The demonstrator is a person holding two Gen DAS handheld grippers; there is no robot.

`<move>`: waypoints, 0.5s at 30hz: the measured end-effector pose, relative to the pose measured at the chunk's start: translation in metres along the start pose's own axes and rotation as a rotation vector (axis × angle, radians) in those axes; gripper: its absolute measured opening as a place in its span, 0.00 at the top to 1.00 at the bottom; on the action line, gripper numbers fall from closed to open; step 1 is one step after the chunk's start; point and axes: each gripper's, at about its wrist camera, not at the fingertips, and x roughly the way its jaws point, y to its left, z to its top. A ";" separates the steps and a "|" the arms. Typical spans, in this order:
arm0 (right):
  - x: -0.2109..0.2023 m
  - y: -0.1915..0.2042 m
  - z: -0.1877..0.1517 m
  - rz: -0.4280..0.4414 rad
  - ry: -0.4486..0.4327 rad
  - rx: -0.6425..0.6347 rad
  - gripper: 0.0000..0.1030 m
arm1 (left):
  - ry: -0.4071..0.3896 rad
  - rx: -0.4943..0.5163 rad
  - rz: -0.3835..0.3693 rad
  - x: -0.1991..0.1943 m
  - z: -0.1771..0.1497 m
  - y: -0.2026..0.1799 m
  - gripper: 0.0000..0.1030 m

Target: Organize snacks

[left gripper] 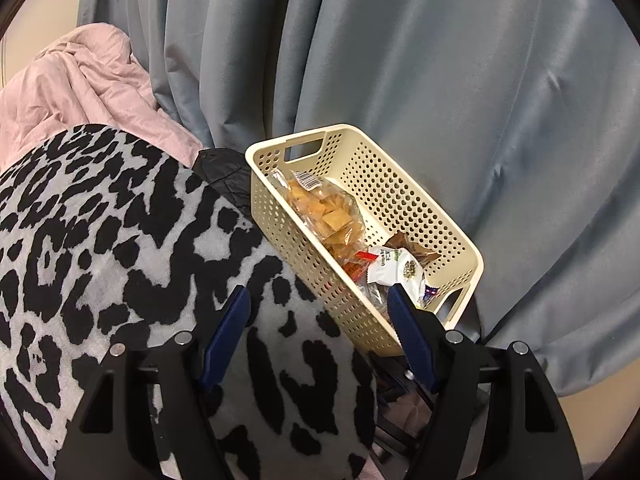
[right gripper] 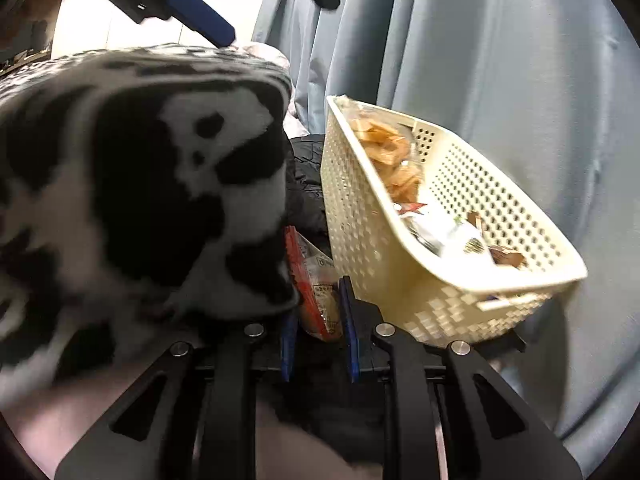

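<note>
- Between right gripper (right gripper: 319,312) fingers: red-edged snack packet (right gripper: 316,296) pinched, wedged beside basket (right gripper: 348,216), probably for lifting inside.
- Ahead-right of left gripper (left gripper: 320,304): basket tilted against curtain (left gripper: 440,80), holding cracker bag (left gripper: 324,208); jaws spread, empty, over patterned blanket (left gripper: 120,240).

A white snack packet (left gripper: 394,270) in the cream basket (left gripper: 404,196) has letters that look like "Unique B", cut off. The bag of crackers (left gripper: 324,210) has a barcode sticker, too small to read.

cream basket (left gripper: 400,196) | grey-black leopard-print blanket (left gripper: 120,240) | blue-grey curtain (left gripper: 440,60)
</note>
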 end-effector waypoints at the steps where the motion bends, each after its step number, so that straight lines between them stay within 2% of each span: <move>1: -0.006 -0.001 -0.002 0.001 -0.004 0.001 0.81 | 0.000 0.003 -0.002 0.000 0.001 -0.002 0.31; 10: -0.069 -0.029 -0.011 0.004 -0.069 0.095 0.82 | -0.006 0.047 -0.022 -0.001 0.003 -0.026 0.31; 15: -0.108 -0.042 0.011 0.041 -0.148 0.162 0.82 | -0.019 0.051 -0.011 -0.008 0.003 -0.028 0.31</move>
